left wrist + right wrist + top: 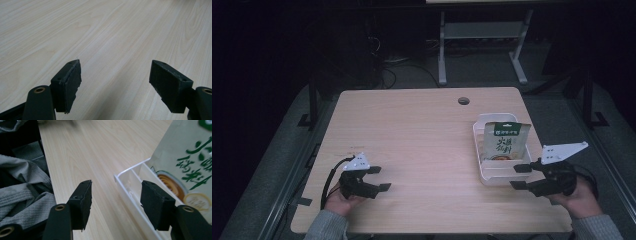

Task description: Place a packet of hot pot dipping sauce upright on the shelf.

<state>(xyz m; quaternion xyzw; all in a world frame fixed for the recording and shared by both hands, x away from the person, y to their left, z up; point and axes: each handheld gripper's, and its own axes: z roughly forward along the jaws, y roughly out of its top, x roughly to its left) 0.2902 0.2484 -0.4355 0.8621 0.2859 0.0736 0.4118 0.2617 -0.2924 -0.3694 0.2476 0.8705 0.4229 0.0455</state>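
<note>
- Pouch [505, 141] lies in white plastic tray [479, 131], right side of table [412, 130]; glossy, flat, long axis near-far, green top at far end.
- Right gripper [522, 176] wide, empty, at tray's near end; tray's near wall between jaws.
- Left gripper [379, 178] wide, empty, near-left over bare pale woodgrain.

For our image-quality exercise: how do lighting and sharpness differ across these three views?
High view: dim, dark surround, table evenly lit. Left gripper view: bright, wood grain crisp. Right gripper view: bright, pouch lettering and far table edge soft.
</note>
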